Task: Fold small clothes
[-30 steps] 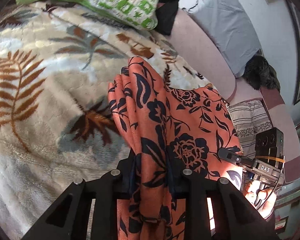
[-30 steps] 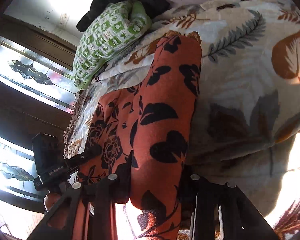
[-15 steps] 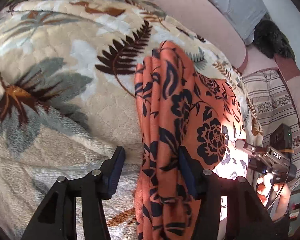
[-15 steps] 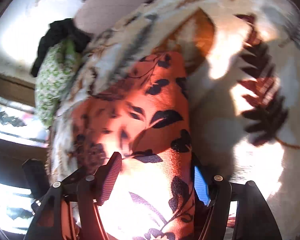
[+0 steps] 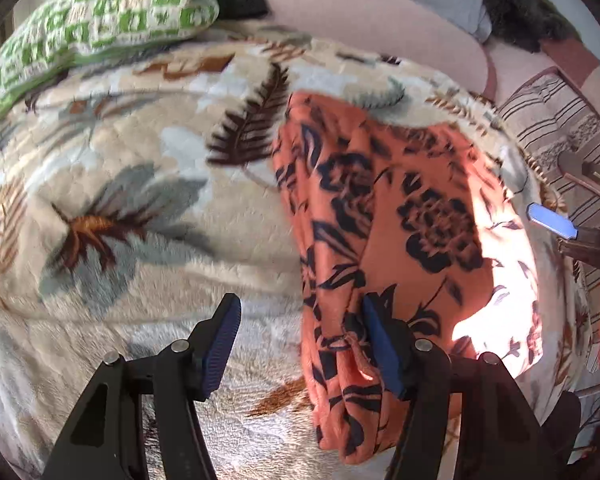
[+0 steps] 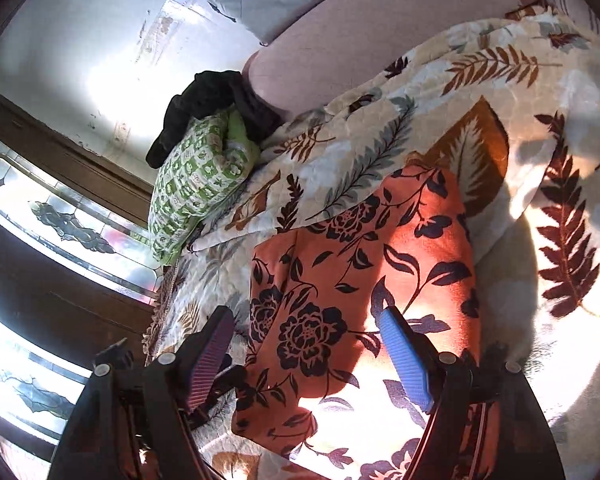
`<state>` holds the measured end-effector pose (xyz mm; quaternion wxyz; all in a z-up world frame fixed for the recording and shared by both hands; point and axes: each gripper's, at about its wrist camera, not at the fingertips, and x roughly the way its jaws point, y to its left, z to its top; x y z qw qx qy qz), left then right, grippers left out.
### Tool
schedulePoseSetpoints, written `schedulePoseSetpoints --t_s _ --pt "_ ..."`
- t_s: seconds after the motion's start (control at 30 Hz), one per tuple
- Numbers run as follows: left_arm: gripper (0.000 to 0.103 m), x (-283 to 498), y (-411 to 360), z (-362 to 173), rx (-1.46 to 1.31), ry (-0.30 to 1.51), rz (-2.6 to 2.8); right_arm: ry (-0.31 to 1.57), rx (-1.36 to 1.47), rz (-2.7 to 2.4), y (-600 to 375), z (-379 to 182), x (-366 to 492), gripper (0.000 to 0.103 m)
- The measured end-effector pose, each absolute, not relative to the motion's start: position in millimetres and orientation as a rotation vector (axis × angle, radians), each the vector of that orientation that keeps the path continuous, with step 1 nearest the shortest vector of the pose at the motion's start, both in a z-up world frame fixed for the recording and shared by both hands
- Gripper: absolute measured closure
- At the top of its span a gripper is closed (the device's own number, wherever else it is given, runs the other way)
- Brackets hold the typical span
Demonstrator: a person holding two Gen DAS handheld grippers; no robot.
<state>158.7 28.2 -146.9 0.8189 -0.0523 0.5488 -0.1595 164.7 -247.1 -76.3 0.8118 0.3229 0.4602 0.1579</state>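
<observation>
An orange garment with a dark flower print lies folded on a leaf-patterned blanket. My left gripper hovers over its near left edge. Its jaws are opening: the folded edge lies between them beside the right pad, and nothing is pinched. In the right wrist view the same garment spreads flat under my right gripper. Those jaws are opening too and stand wide above the cloth without gripping it. One blue pad of the right gripper shows at the garment's far right side.
A green patterned pillow with dark clothes beside it lies at the blanket's far end, against a pink padded back. A striped cloth lies past the blanket's right edge. A stained-glass window stands to the left.
Both grippers held bunched folds of the garment a second ago. Both have let go, their jaws have widened, and the garment now lies flat and folded on the blanket.
</observation>
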Motion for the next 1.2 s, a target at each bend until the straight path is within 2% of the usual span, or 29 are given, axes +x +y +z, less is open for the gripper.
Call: schedulePoseSetpoints --t_s 0.13,0.2,0.27,0.33,0.4,0.47,0.5,0.6,0.8,0.93,1.2 --pt "0.036 147.9 38.2 -131.4 -0.163 1.119 -0.343 1.112 0.790 0.276 -252.4 -125.4 176.5 0.021" --pt "0.036 138.7 35.7 -114.3 -0.114 1.063 -0.349 1.074 0.791 0.304 -253.0 -117.1 178.5 0.021" --pt "0.028 130.6 33.7 -108.4 -0.092 1.032 -0.355 1.031 0.795 0.334 -253.7 -105.9 185.6 0.021" --pt "0.028 127.9 29.8 -114.5 -0.045 1.051 -0.312 0.998 0.812 0.350 -257.5 -102.8 197.6 0.018" --pt "0.028 127.0 27.1 -123.2 -0.014 1.096 -0.275 1.008 0.831 0.303 -262.4 -118.3 214.0 0.009" --pt "0.028 122.6 30.3 -120.3 -0.034 1.101 -0.259 1.099 0.835 0.255 -263.0 -144.3 227.6 0.009" --pt "0.028 119.1 31.9 -115.5 -0.032 1.091 -0.250 1.068 0.841 0.251 -263.3 -139.1 223.9 0.009" --pt "0.020 107.7 34.1 -101.3 -0.005 1.043 -0.190 1.013 0.768 0.297 -253.0 -102.8 202.5 0.009" --pt "0.018 83.7 33.3 -76.0 -0.011 0.997 -0.158 0.907 0.440 0.214 -234.5 -43.7 119.8 0.008" --pt "0.018 65.7 29.6 -64.8 -0.008 0.991 -0.160 0.903 0.334 0.152 -227.1 -39.5 69.3 0.007" --pt "0.018 37.6 27.4 -48.8 0.018 0.951 -0.134 0.961 0.346 0.099 -224.7 -58.6 8.1 0.007"
